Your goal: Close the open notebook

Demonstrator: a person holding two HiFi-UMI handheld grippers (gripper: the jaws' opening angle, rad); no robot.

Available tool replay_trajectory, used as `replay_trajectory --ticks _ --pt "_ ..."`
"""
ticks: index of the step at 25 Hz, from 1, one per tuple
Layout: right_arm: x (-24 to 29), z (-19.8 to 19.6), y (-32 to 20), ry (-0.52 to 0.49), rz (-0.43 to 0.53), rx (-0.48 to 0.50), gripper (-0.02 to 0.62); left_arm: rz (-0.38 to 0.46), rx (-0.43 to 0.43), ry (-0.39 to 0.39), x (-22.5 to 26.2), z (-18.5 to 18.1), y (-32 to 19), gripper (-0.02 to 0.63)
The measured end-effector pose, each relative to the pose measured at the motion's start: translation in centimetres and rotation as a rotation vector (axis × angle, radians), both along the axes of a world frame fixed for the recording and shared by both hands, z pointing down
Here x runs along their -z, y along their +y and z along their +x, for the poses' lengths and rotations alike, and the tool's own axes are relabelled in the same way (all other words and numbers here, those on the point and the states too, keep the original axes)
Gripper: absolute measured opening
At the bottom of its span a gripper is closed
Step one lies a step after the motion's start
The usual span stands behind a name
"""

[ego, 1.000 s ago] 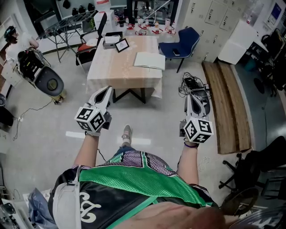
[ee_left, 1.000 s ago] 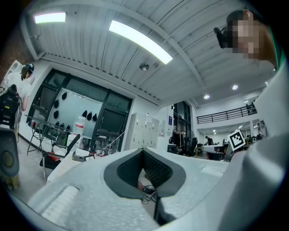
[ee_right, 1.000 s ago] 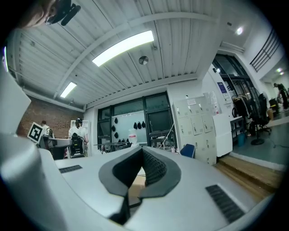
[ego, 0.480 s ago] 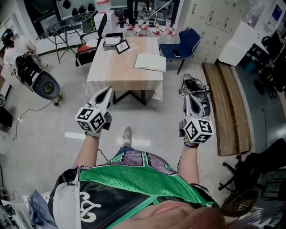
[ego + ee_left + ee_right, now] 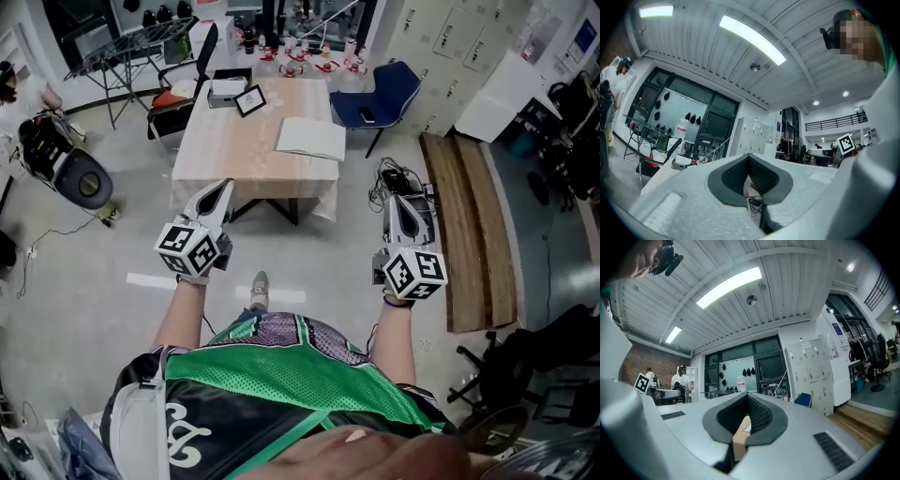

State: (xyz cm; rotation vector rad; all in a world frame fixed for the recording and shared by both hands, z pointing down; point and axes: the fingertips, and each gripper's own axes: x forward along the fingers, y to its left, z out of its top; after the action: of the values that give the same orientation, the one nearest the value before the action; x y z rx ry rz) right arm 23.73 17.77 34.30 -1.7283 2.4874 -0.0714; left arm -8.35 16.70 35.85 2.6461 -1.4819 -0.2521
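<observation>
With the left tool (image 5: 223,187) and right tool (image 5: 409,202) both clenched on nothing, well apart from the open notebook (image 5: 311,139) near the right edge of the bench (image 5: 234,141), a shut tip could shove it off rather than lift its cover.

Open floor (image 5: 112,244) btwn person (image 5: 281,375) & counter (image 5: 234,155); approach from near side unblocked. Counter's near half bare; notebook (image 5: 311,138) at rt edge, frame (image 5: 249,98) & box (image 5: 228,88) at far end. A black chair (image 5: 183,89) crowds far-left corner, blue chair (image 5: 384,89) far-right. Rt of counter: cables (image 5: 401,176) & wood planks (image 5: 469,225) on floor.
</observation>
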Motion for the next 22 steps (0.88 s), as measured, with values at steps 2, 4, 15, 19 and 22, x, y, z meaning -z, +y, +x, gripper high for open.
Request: replay_trajectory --ticks 2,4,15,19,22 --pt "0.1 -0.3 -1.9 0.001 -0.003 0.000 0.000 0.000 0.001 0.002 0.0 -0.3 -1.9 0.015" --pt "0.3 -0.8 -4.0 0.004 -0.006 0.003 0.000 0.001 0.004 0.003 0.0 -0.7 -3.9 0.015" --pt "1.1 -3.2 -15.3 0.001 -0.018 -0.056 0.000 0.016 -0.002 -0.043 1.5 -4.0 -15.4 0.015" --pt "2.0 -5.2 -18.5 -0.014 0.007 -0.031 0.000 0.013 -0.023 -0.043 2.1 -5.0 -19.3 0.015" --pt "2.4 -6.4 -20.7 -0.013 0.008 -0.039 0.000 0.015 -0.041 -0.040 2.5 -5.9 -21.9 0.015"
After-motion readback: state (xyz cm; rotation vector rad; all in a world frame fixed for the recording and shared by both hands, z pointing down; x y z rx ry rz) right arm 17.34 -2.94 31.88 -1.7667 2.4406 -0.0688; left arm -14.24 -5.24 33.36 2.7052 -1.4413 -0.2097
